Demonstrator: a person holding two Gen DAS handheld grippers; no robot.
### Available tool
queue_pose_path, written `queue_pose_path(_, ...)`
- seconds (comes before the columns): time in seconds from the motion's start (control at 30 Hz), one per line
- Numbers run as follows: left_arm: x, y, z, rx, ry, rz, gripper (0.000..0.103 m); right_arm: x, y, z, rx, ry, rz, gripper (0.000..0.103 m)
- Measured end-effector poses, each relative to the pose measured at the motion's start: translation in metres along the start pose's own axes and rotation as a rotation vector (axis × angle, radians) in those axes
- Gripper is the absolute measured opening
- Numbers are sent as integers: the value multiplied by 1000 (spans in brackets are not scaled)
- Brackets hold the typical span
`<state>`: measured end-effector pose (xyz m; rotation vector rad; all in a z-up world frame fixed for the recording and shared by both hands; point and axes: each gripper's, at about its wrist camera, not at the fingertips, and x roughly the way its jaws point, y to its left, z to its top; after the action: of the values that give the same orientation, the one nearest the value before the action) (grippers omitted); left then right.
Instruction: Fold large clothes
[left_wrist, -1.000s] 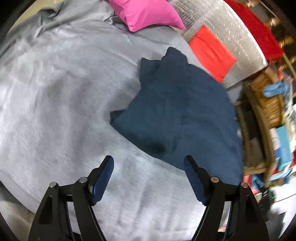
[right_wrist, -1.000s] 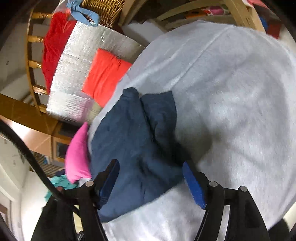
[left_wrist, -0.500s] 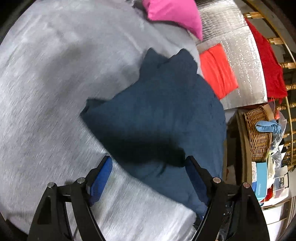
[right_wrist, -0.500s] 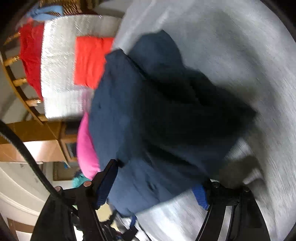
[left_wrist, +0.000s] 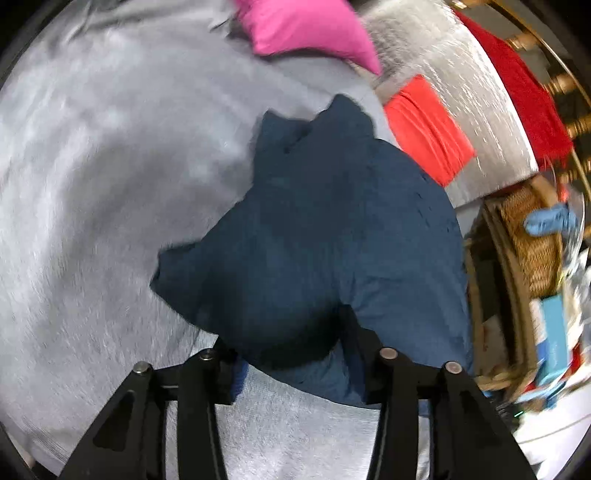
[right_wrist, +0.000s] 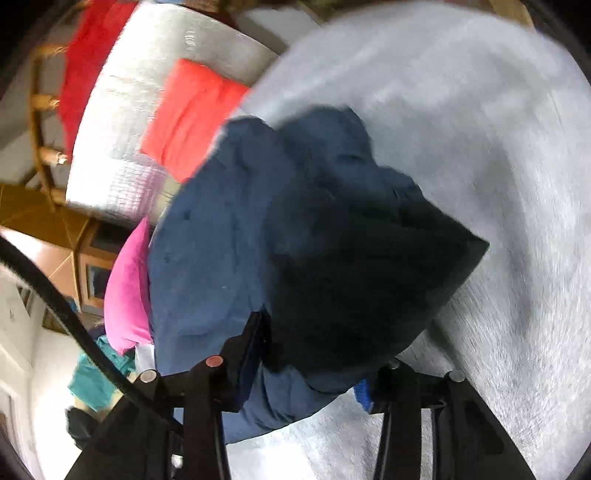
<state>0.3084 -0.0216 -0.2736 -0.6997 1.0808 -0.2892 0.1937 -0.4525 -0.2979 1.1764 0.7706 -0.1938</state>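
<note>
Now I had both grippers angled down over the navy garment (left_wrist: 332, 236), which lay bunched on the grey sheet (left_wrist: 92, 184), just beside the orange cloth (left_wrist: 428, 129) and near the pink cushion (left_wrist: 306, 26). My left gripper (left_wrist: 291, 354) pointed forward and down at the garment's near edge, its jaws closing with a fold of navy fabric bulging between them. My right gripper (right_wrist: 314, 354) tilted the same way, jaws closing too, a dark raised fold of the garment between the fingers (right_wrist: 251, 343). Whether either pair of pads already pressed the cloth, I could not tell through the blur.
</note>
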Motion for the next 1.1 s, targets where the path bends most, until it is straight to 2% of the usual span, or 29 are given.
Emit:
queue_pose_path(0.07, -4, 7, 1, -9, 21, 4, 61, -11, -9, 3, 62, 21, 55, 53)
queue_pose_path(0.17, -19, 18, 3, -30, 31, -17, 62, -33, -30, 6, 134, -9, 64, 56)
queue_pose_path(0.27, -47, 25, 10, -8, -55, 1, 62, -65, -50, 9, 183, -94, 86, 57)
queue_pose_path(0.37, -72, 20, 17, 63, -167, 42, 65, -96, -40, 12, 81, -227, 80, 57)
queue_pose_path(0.47, -79, 0, 16, 184, -245, 108, 66, -97, -5, 11, -78, -252, 98, 52)
queue_pose_path(0.53, -73, -10, 12, 241, -241, 118, 66, -90, 15, 8, -173, -232, 110, 51)
queue_pose_path(0.6, -62, -17, 8, 279, -209, 138, 66, -75, 26, 6, -204, -187, 105, 51)
queue_pose_path(0.67, -52, -20, 4, 314, -180, 205, 67, -55, 23, 9, -183, -107, 66, 50)
queue_pose_path(0.7, -43, -20, 3, 343, -153, 266, 67, -38, 20, 15, -146, -62, 17, 47)
queue_pose_path(0.77, -25, -20, 4, 376, -99, 340, 69, -20, 7, 21, -94, 8, -43, 33)
queue_pose_path(0.8, -22, -20, 3, 382, -99, 356, 73, -17, 3, 25, -74, 24, -43, 33)
queue_pose_path(0.93, -32, -16, 6, 369, -118, 345, 74, -30, 3, 29, -88, 8, -17, 33)
queue_pose_path(1.1, -56, -40, -3, 473, -294, 349, 74, -55, 29, 26, -208, -110, 63, 34)
